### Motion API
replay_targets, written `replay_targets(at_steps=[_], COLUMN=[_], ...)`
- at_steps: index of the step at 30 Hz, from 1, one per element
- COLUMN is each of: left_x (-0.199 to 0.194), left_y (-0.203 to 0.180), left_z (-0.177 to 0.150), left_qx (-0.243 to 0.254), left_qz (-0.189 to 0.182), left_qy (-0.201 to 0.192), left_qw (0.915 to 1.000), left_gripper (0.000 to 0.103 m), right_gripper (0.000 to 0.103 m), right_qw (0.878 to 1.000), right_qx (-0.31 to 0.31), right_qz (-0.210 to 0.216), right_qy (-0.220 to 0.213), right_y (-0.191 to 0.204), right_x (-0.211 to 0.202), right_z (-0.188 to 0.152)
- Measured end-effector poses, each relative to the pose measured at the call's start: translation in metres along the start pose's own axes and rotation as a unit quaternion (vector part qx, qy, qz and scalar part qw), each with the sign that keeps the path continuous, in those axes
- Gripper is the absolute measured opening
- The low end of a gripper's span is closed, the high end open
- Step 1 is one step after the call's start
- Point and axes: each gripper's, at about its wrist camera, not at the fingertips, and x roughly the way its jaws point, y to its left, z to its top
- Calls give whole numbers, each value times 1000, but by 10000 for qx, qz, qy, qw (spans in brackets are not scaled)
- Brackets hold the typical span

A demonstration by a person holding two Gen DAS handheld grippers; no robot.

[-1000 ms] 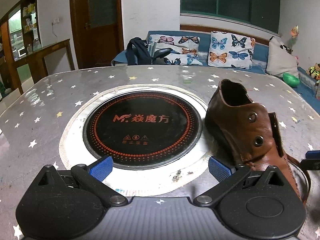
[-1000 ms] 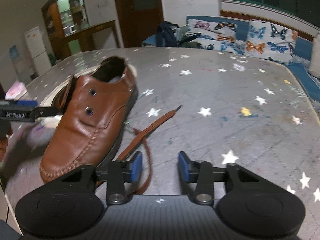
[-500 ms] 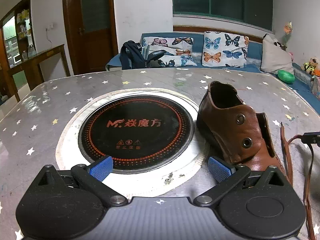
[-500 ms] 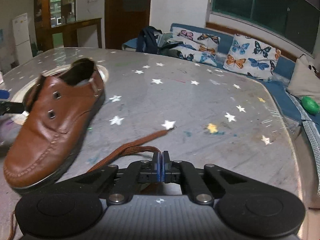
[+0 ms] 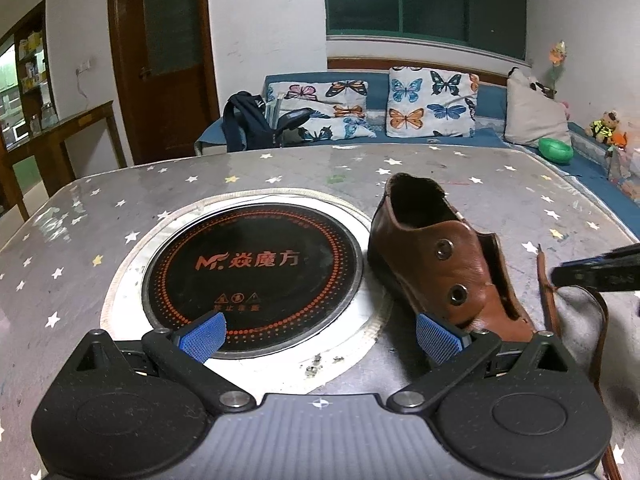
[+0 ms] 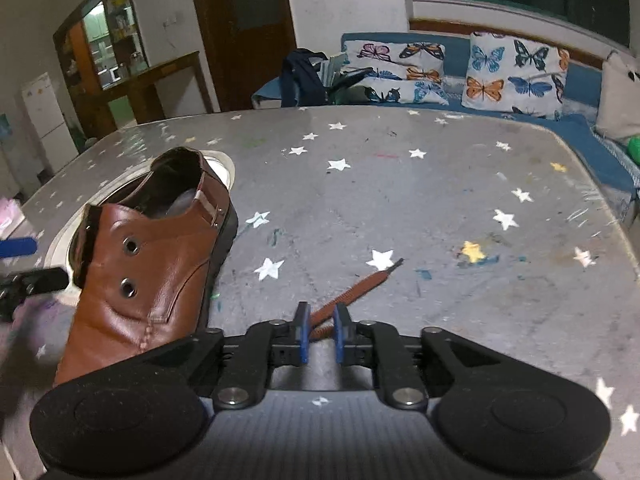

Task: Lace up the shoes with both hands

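Right gripper has parted slightly around lace.

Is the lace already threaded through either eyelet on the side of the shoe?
No: in the right wrist view both eyelets on the shoe are bare holes, and the lace lies on the table between the right tool fingers.

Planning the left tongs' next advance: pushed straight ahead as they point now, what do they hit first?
Probably the round induction cooktop set into the table; the open left tongs aim across it. The brown shoe sits just right of that line.
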Motion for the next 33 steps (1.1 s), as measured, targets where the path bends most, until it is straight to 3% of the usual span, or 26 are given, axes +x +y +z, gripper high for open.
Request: replay_targets(at_steps=[2,7,9,11,19,22,24,33], left_x=[-2,-1,-2,-3,-12,-16,-19,-41], left_y=[1,2,2,1,2,-5,-11,-35], left_z=[0,0,0,0,1,2,2,-3], left_qx=[-4,-34,-13,25,167,291,409,1100], left_qz=[-7,-20,-35,-43,-293,-460,-559,-1068], left_qy=[-26,-32,-32,-45,-193,-282,-329,-855], left_qw=[10000,10000,10000,10000,9992,9981,9971,9845], left_gripper=[103,103,103,103,103,103,103,103], right_gripper=[34,33,14,6,4,6,13,15], right_qw=[9999,9998,9991,9976,9797,9815,9830,9901], right_qx=[110,10,-337,-657,-1953,-1866,-1797,-1349], right_qz=[3,-107,-192,-112,-110,-38,-33,-193], right_qy=[15,183,172,192,437,434,365,323], right_y=[0,12,22,30,40,36,36,32], right_x=[7,21,22,21,-4,-7,-5,11], right_z=[4,2,0,-5,-27,-24,-21,-13])
